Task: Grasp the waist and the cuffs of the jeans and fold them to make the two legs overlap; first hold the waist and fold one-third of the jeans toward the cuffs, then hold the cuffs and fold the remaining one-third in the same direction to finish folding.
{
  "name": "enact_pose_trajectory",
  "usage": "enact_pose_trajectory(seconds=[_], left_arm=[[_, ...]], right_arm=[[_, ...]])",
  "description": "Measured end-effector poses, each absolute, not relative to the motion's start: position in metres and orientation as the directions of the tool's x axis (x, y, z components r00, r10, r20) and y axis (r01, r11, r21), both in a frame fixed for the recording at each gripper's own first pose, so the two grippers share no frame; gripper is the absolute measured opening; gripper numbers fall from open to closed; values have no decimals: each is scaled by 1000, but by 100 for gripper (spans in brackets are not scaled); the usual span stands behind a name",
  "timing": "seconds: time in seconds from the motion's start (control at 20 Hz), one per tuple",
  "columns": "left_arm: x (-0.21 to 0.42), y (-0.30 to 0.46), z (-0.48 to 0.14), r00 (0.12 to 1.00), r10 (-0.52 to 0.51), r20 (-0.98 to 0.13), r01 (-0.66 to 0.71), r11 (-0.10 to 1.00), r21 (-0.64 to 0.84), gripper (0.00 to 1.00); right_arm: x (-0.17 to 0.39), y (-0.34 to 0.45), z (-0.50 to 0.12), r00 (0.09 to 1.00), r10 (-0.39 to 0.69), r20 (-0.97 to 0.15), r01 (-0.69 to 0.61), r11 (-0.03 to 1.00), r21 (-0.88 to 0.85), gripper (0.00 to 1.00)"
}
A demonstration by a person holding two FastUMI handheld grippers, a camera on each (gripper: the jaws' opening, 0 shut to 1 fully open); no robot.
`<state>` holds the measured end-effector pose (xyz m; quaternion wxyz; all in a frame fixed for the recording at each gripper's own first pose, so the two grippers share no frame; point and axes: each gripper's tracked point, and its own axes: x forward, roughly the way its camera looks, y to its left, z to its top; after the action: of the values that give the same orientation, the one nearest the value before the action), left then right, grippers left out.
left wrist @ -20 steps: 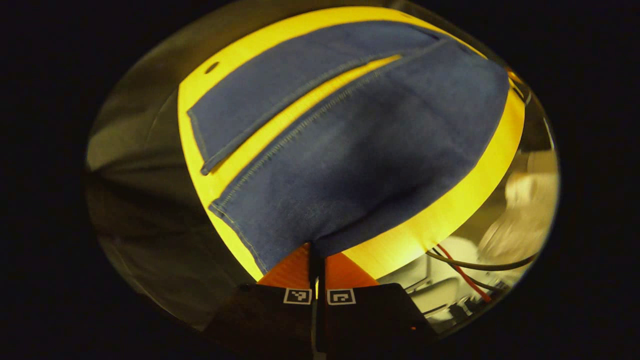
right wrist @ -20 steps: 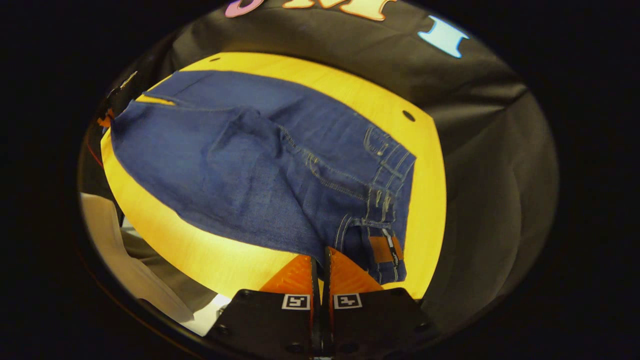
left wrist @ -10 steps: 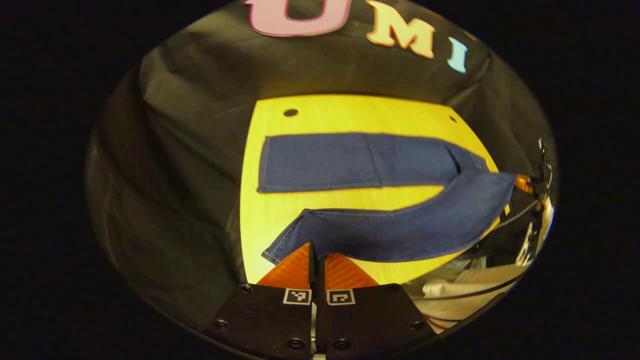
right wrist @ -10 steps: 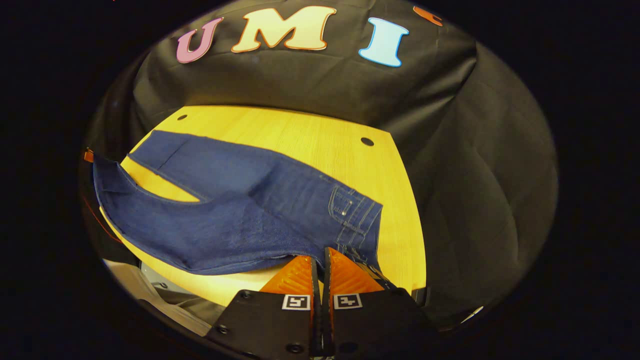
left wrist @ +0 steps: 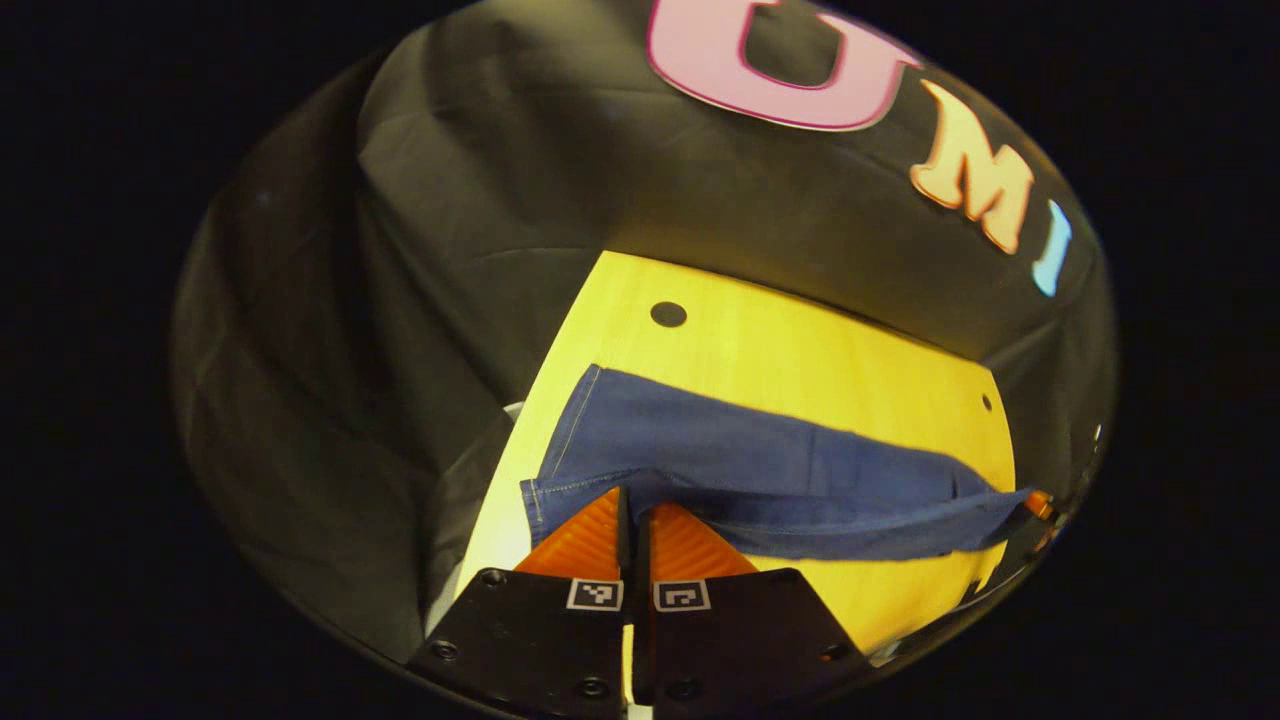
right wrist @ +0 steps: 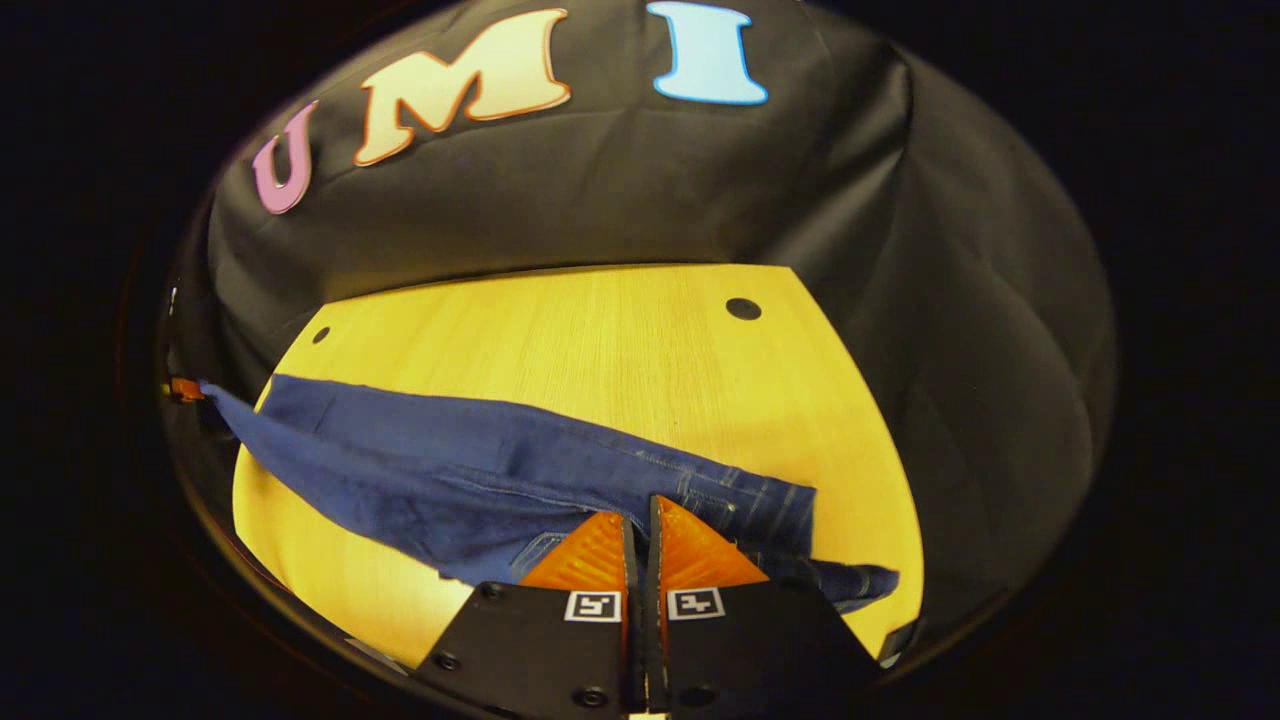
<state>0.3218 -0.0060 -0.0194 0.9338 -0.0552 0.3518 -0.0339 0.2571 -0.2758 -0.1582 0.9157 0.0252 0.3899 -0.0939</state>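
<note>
Jeans (right wrist: 480, 470) on table (right wrist: 600, 340); any label seemingly unreadable.

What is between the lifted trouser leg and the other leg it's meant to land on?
Nothing visible. The left gripper holds the cuff end and the right gripper the waist end of the jeans. The lower leg lies flat on the bare table.

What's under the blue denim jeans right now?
The yellow wooden tabletop lies under the blue denim jeans; one leg lies partly over the other. The right gripper pinches the waist, the left gripper the cuff. Anything beneath the cloth is hidden.
</note>
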Motion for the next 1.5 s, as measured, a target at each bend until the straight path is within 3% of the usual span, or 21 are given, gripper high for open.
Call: enact_pose_trajectory(seconds=[0.05, 0.1, 0.2, 0.35, 0.6, 0.75, 0.8, 0.85, 0.9, 1.1, 1.5], left_arm=[[338, -12, -24, 754, -103, -649, 3, 988, -154, 0], [354, -19, -30, 754, -101, -649, -10, 986, -164, 0], [380, -23, -44, 766, -64, -639, -31, 990, -137, 0], [420, -29, -76, 756, -17, -654, -40, 997, -72, 0], [449, -36, -108, 726, 50, -686, -59, 998, 10, 0], [451, -37, -108, 738, 82, -669, -102, 995, 10, 0], [450, -36, -103, 748, 94, -657, -120, 993, 5, 2], [446, -35, -100, 759, 98, -643, -135, 991, -8, 5], [445, -35, -90, 773, 104, -626, -150, 988, -22, 23], [432, -34, -47, 852, 113, -511, -186, 978, -94, 94], [395, -49, -30, 886, 35, -463, -95, 990, -107, 95]], right_arm=[[272, -280, -176, 666, -152, -730, 191, 981, -31, 0], [282, -284, -193, 650, -153, -745, 187, 982, -39, 3], [299, -286, -222, 625, -148, -767, 187, 982, -37, 0], [316, -292, -256, 597, -144, -789, 206, 978, -23, 3], [323, -295, -259, 607, -105, -788, 192, 981, 18, 5], [324, -291, -236, 649, -46, -759, 244, 958, 151, 22], [324, -293, -225, 671, -40, -741, 273, 942, 196, 47], [317, -302, -209, 690, -54, -722, 308, 924, 225, 71], [310, -311, -201, 697, -66, -714, 326, 916, 235, 95], [253, -364, -197, 667, -199, -718, 431, 890, 153, 97], [163, -399, -236, 592, -250, -766, 580, 792, 190, 97]])
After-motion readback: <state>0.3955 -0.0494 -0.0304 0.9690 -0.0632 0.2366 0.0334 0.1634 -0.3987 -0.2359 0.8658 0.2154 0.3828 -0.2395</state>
